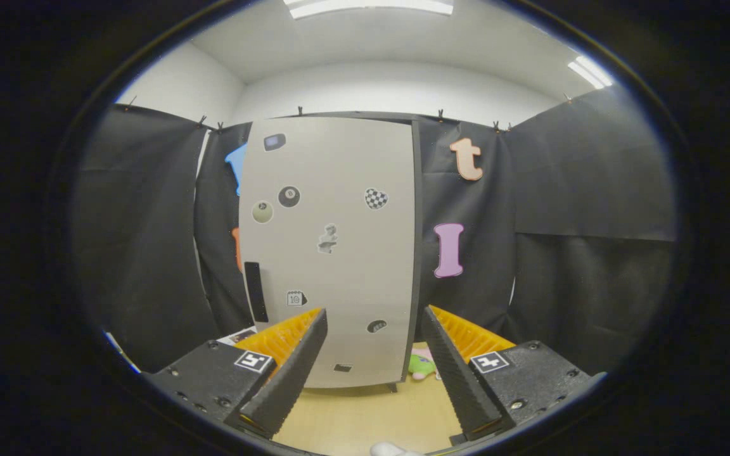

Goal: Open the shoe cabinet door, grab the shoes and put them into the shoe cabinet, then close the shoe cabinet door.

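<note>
Claw (pixel 374 329) open, fingers spread, gripping nothing. Tall pale grey shoe cabinet (pixel 333 253), sticker-dotted door shut, dark slot handle (pixel 255 291) near its left edge, stands on the light wooden floor (pixel 365 418) straight beyond the fingers. Pink-and-green soft shoe (pixel 423 365) on the floor beside the cabinet's right foot, near the right finger.

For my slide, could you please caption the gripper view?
Open gripper faces the closed shoe cabinet door, fingers apart and empty.

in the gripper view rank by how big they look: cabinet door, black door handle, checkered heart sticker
1. cabinet door
2. black door handle
3. checkered heart sticker

The hand-held gripper hangs open before the door.
</note>
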`<state>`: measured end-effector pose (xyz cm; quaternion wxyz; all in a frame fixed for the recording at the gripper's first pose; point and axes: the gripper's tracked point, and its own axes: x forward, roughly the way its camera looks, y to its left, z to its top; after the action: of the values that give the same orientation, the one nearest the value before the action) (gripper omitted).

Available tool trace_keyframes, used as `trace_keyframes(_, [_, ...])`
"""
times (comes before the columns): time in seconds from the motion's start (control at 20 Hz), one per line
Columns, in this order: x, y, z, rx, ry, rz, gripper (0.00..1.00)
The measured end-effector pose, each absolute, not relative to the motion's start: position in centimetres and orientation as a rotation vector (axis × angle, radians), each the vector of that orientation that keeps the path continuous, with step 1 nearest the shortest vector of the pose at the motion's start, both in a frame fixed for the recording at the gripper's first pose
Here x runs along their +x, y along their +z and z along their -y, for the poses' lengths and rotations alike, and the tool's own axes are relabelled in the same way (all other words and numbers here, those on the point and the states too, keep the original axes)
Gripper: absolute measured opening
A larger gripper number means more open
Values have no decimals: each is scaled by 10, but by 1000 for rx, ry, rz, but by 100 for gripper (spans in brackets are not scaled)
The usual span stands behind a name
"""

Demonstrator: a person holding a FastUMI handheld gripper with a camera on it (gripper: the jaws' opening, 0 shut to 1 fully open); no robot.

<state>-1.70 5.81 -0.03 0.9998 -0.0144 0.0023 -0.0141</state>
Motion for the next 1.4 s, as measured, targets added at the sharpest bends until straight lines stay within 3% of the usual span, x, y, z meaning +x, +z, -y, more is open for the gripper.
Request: trace_keyframes(1.4, [-18,-2,-60,-32,-42,-24,98])
